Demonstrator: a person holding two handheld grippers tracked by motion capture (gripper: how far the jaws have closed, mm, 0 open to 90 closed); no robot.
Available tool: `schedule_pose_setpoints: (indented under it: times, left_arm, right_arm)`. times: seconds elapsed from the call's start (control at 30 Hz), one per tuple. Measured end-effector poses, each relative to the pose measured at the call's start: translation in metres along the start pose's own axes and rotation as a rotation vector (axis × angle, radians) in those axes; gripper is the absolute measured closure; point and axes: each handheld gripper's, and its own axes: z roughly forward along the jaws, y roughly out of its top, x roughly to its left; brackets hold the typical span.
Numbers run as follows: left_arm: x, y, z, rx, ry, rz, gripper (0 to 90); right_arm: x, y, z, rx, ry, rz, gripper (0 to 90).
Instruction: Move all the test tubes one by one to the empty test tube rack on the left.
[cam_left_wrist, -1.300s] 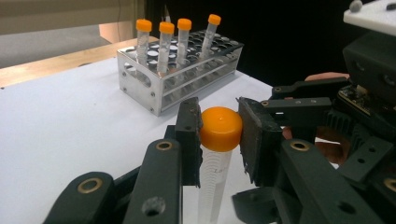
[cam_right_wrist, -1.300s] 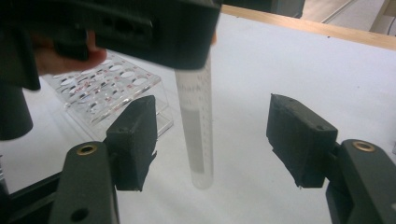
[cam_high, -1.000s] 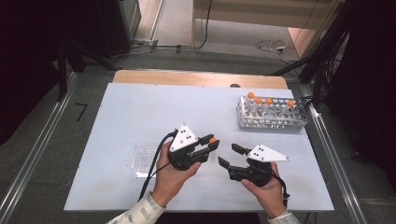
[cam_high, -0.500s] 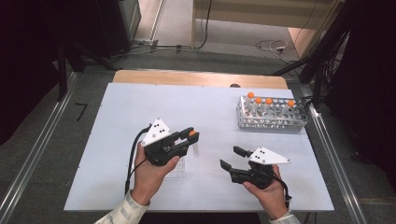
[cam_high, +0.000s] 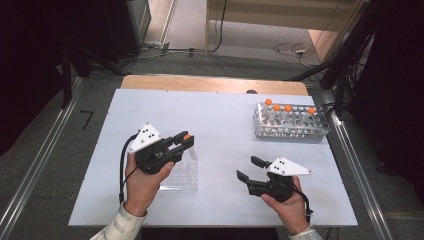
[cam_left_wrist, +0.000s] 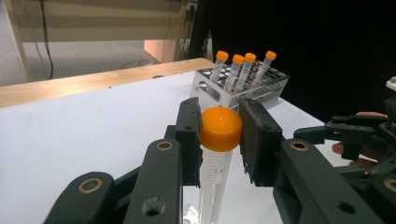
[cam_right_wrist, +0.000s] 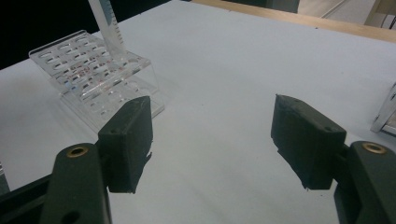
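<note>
My left gripper (cam_high: 184, 141) is shut on a clear tube with an orange cap (cam_left_wrist: 220, 129), held upright over the clear plastic rack (cam_high: 182, 172). In the right gripper view the tube's lower end (cam_right_wrist: 106, 24) stands at the clear rack (cam_right_wrist: 95, 74), whether in a hole or just above I cannot tell. My right gripper (cam_high: 250, 168) is open and holds nothing, low over the table to the right of that rack. A second rack (cam_high: 292, 122) at the back right carries several orange-capped tubes (cam_left_wrist: 243, 60).
The white table (cam_high: 220, 120) has a wooden strip (cam_high: 210, 84) along its far edge. Metal rails (cam_high: 350, 160) run down both sides. Bare tabletop lies between the two racks.
My left gripper has moved left with the tube, from mid-table to above the clear rack. The right gripper has barely shifted.
</note>
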Motion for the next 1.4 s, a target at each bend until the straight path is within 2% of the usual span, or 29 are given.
schedule_pose_setpoints:
  times: [0.23, 0.57, 0.87, 1.1, 1.4]
  left_arm:
    - [0.008, -0.001, -0.006, 0.012, 0.035, 0.007, 70.5]
    - [0.011, -0.005, -0.008, 0.031, 0.078, 0.048, 70.4]
    - [0.009, -0.01, -0.004, 0.042, 0.095, 0.075, 70.4]
    - [0.001, -0.022, 0.003, 0.063, 0.115, 0.128, 70.3]
    - [0.001, -0.038, 0.008, 0.099, 0.142, 0.115, 70.3]
  right_arm:
    - [0.0, 0.0, 0.0, 0.0, 0.003, 0.002, 28.3]
    - [-0.001, 0.0, 0.0, -0.001, 0.003, 0.001, 28.3]
    - [0.0, 0.0, 0.001, 0.002, 0.004, 0.001, 28.3]
    - [0.0, -0.001, 0.001, 0.008, 0.006, -0.001, 28.3]
    - [0.001, -0.001, 0.001, 0.011, 0.009, 0.001, 28.3]
